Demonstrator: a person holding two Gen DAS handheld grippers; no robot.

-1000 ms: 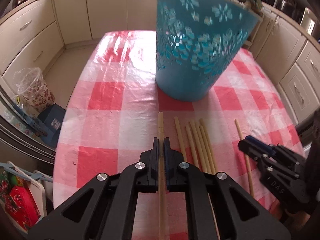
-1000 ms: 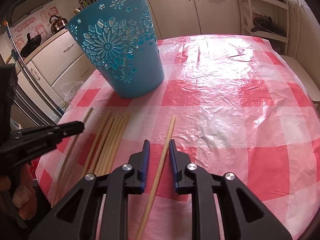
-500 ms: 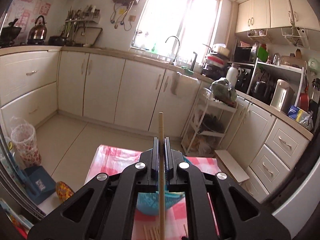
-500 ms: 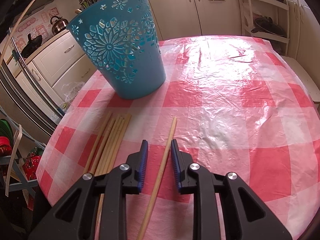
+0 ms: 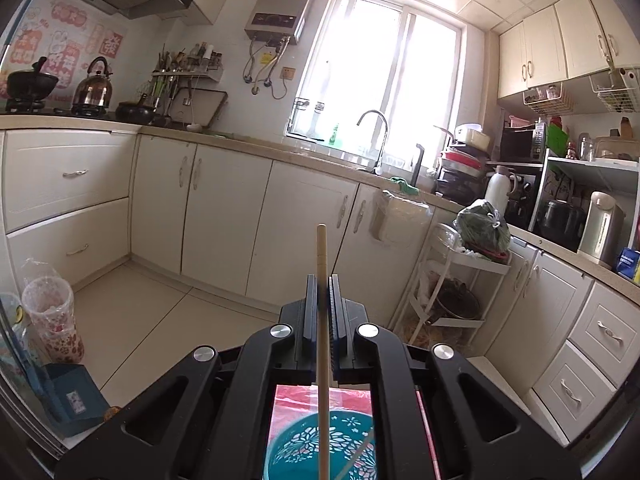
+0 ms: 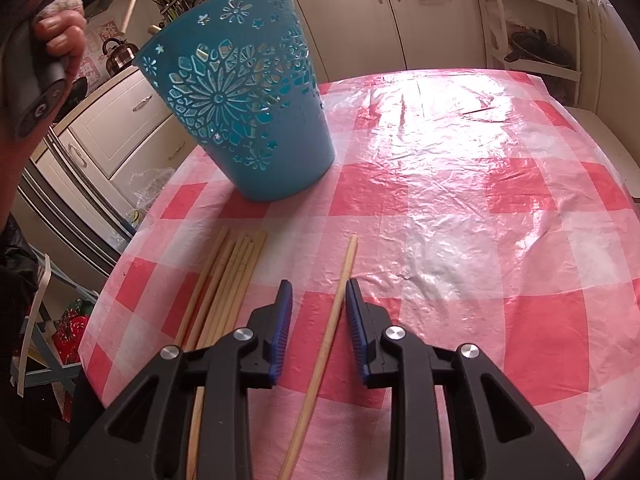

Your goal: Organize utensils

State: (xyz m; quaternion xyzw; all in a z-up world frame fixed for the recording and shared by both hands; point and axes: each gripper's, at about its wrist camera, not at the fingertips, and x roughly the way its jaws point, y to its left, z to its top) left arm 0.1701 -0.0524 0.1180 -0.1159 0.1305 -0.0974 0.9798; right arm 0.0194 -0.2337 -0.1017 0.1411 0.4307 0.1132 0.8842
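My left gripper (image 5: 322, 286) is shut on a wooden chopstick (image 5: 322, 248), held upright high above the blue cut-out basket (image 5: 320, 448), whose open top shows between the gripper's arms. In the right wrist view the basket (image 6: 248, 120) stands at the table's back left, with the raised chopstick (image 6: 134, 0) above it. My right gripper (image 6: 318, 292) is open, its jaws on either side of a single chopstick (image 6: 332, 320) lying on the table. A bundle of several chopsticks (image 6: 224, 284) lies to its left.
The round table has a red-and-white checked cloth (image 6: 460, 200) under clear plastic. The hand holding the left gripper (image 6: 56, 32) is at the upper left. Kitchen cabinets (image 5: 224, 216), a wire rack (image 5: 452, 288) and a sink counter surround the table.
My left gripper lifted its chopstick off the table and tilted up, now standing above the basket. My right gripper stayed open around the single chopstick, shifting slightly forward.
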